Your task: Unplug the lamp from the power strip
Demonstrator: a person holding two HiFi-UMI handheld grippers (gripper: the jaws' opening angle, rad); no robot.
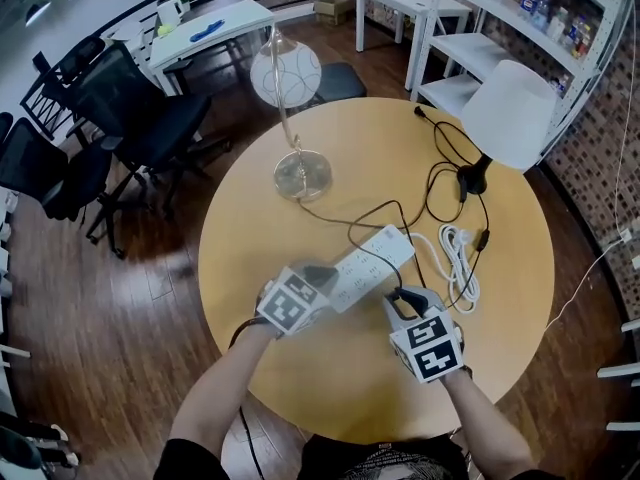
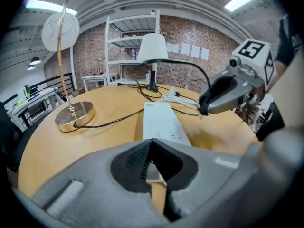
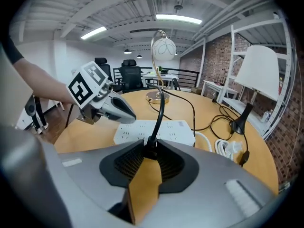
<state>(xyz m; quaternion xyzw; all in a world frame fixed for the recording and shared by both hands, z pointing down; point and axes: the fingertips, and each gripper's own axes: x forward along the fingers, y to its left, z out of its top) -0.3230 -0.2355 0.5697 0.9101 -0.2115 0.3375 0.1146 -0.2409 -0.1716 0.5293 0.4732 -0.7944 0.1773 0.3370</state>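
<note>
One lamp plug (image 3: 151,140), clamped by the right gripper (image 1: 400,296), was best drawn straight, power strip (image 2: 159,122) pinned by the closed left gripper (image 2: 150,141).

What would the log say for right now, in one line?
left gripper: shut, over power strip end | right gripper: shut on black plug | plug: clear of strip

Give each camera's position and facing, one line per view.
Head view: on the person's head, looking steeply down at the round table; both forearms show.
Left gripper view: on the left hand-held gripper, facing along the power strip toward shelves; jaws together.
Right gripper view: on the right hand-held gripper, facing the gold lamp; jaws hold a black plug.
Shared: both gripper views show the power strip.
</note>
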